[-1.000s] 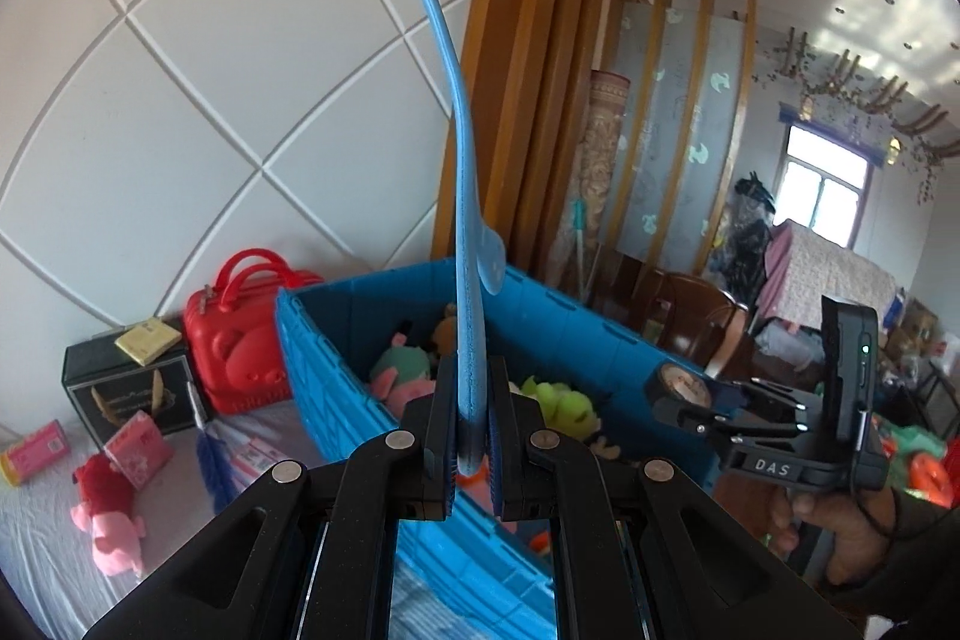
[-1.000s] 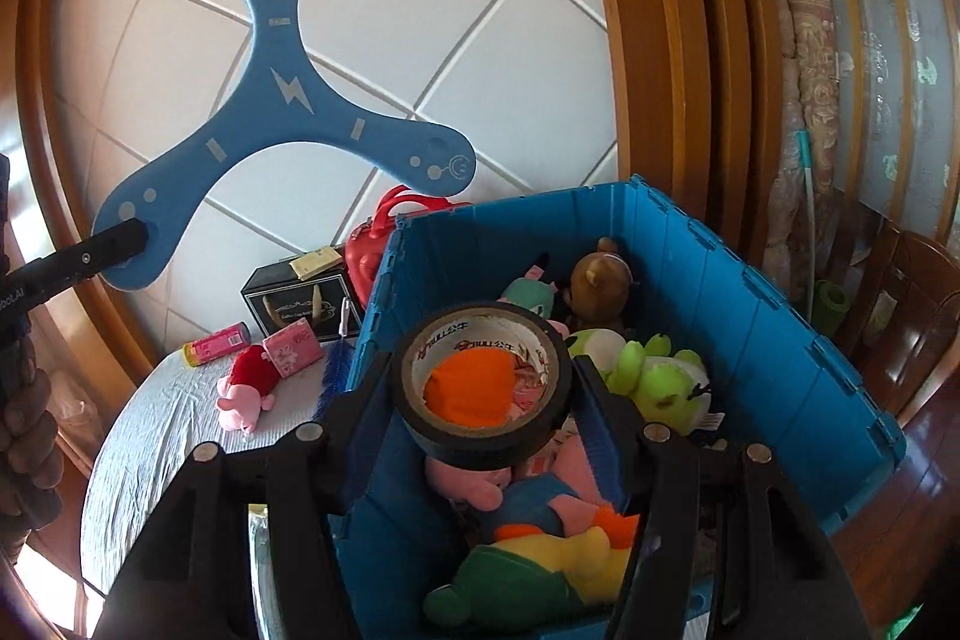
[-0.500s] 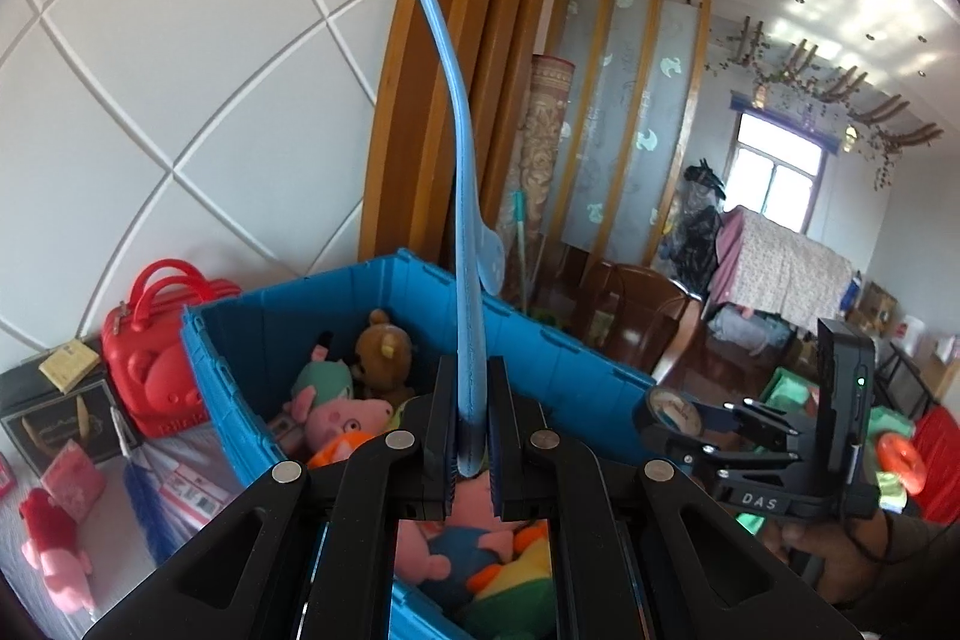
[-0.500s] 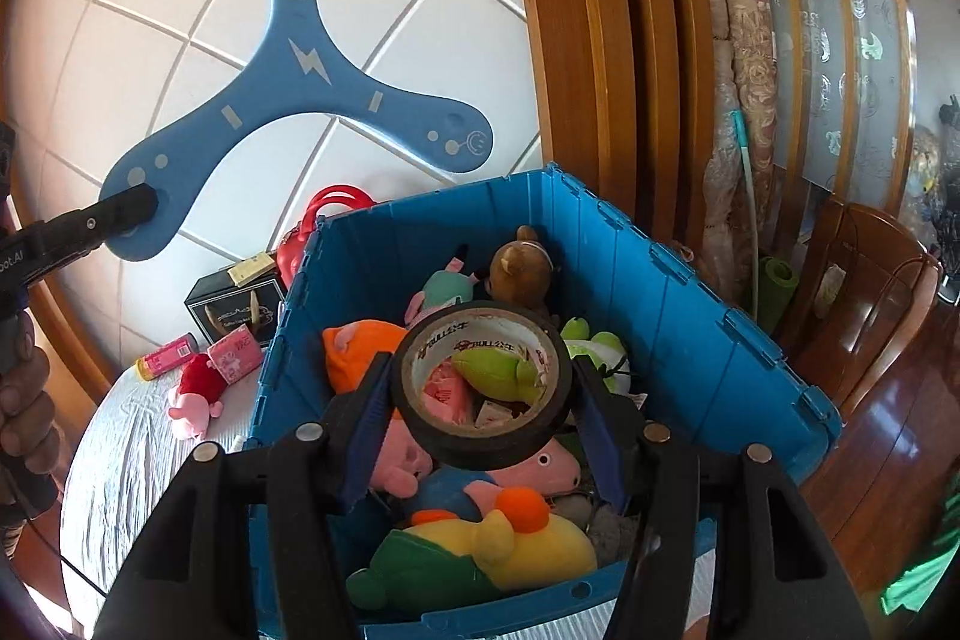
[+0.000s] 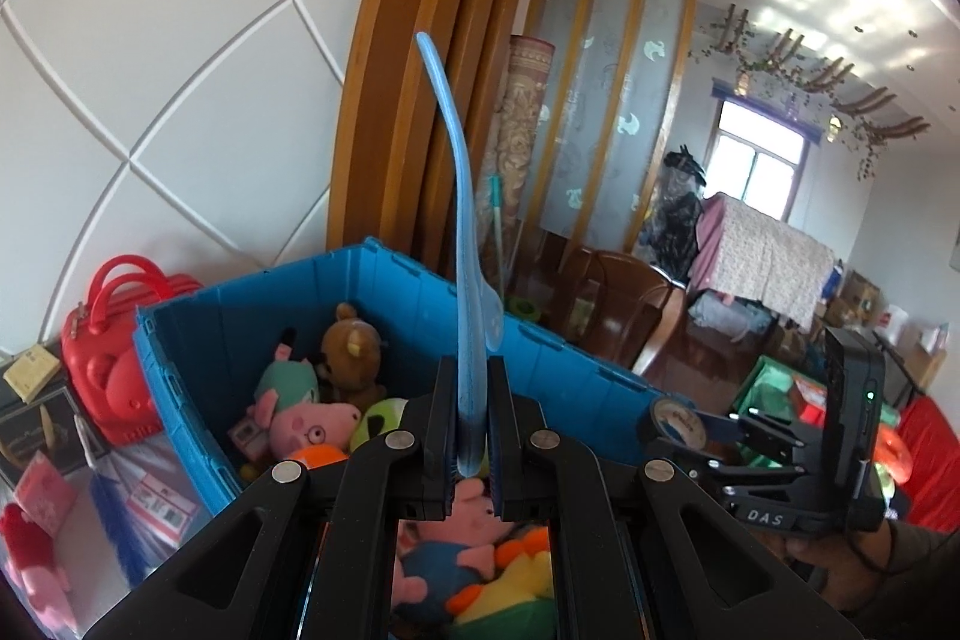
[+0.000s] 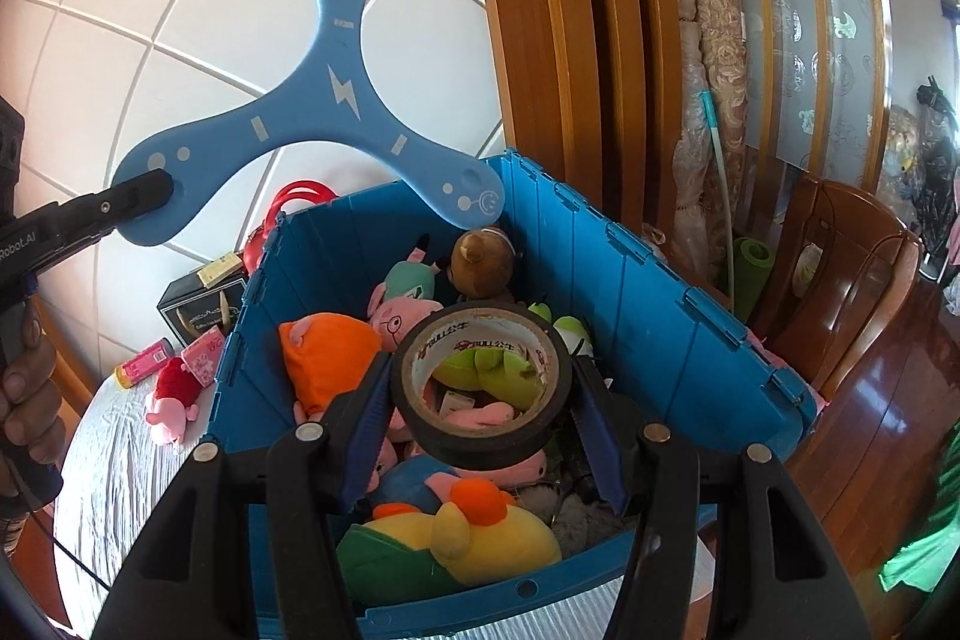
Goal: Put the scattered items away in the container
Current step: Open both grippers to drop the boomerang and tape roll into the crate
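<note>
My left gripper (image 5: 469, 436) is shut on one arm of a blue three-armed boomerang (image 5: 465, 244), held edge-on above the blue crate (image 5: 252, 316). The right wrist view shows the boomerang (image 6: 324, 124) flat-on, with my left gripper (image 6: 150, 190) clamped on its lower left arm, up over the crate's far left corner. My right gripper (image 6: 480, 394) is shut on a black tape roll (image 6: 480, 430), held over the crate (image 6: 690, 340). The crate holds several plush toys. My right gripper with the roll (image 5: 675, 418) also shows in the left wrist view.
A red plastic bag-shaped case (image 5: 114, 340), a black box (image 6: 198, 310), a pink plush (image 6: 171, 394) and small pink boxes (image 6: 204, 358) lie left of the crate on the white cloth (image 6: 114, 460). Wooden chairs (image 6: 840, 280) and a wooden partition stand to the right.
Both grippers have moved over the crate and lower towards it. The boomerang's lower arm now overlaps the crate's far rim in the right wrist view. Both grips are unchanged.
</note>
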A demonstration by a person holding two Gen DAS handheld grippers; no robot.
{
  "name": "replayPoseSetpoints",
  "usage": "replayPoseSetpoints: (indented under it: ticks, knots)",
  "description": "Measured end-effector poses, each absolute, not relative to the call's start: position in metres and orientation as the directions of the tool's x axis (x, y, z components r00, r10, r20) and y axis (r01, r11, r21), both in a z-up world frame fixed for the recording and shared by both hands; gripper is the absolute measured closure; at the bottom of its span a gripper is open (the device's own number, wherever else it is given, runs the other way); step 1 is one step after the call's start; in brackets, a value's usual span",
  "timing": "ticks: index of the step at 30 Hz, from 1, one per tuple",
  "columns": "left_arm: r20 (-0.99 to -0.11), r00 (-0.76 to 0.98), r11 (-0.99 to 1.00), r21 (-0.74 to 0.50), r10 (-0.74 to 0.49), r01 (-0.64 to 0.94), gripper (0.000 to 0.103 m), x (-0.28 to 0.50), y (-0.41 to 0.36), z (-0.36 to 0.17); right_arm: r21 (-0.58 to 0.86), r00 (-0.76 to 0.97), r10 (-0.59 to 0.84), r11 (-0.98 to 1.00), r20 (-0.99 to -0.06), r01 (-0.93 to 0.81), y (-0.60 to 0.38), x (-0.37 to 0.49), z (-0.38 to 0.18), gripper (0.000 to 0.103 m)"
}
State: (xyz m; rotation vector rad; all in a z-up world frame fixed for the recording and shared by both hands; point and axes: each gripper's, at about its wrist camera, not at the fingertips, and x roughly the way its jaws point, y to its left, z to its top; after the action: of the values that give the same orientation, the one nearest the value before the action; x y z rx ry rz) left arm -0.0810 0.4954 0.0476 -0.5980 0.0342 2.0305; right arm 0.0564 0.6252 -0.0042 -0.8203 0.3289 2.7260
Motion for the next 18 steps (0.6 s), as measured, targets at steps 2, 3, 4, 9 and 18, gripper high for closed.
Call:
replayPoseSetpoints:
  ticks: [2,3,4,9,18]
  knots:
    - [-0.429,-0.392,-0.514,-0.217,0.814,-0.83,0.096,-0.083,0.498,0.046,0.137,-0.802,0.195,-0.936,-0.564,-0.324,0.626,0.055,-0.004,0.046]
    - [-0.429,-0.391,-0.513,-0.216,0.814,-0.831,0.096,-0.083,0.499,0.046,0.137,-0.803,0.195,-0.936,-0.564,-0.324,0.626,0.054,-0.004,0.046]
    - [-0.43,-0.389,-0.511,-0.217,0.815,-0.832,0.096,-0.084,0.5,0.046,0.137,-0.802,0.193,-0.937,-0.565,-0.323,0.626,0.053,-0.005,0.046]
    - [-0.427,-0.383,-0.506,-0.223,0.819,-0.833,0.096,-0.089,0.504,0.047,0.14,-0.802,0.19,-0.937,-0.566,-0.321,0.625,0.049,-0.005,0.046]
    - [-0.446,-0.343,-0.49,-0.27,0.827,-0.829,0.078,-0.099,0.51,0.044,0.138,-0.798,0.185,-0.938,-0.574,-0.317,0.63,0.041,-0.008,0.046]
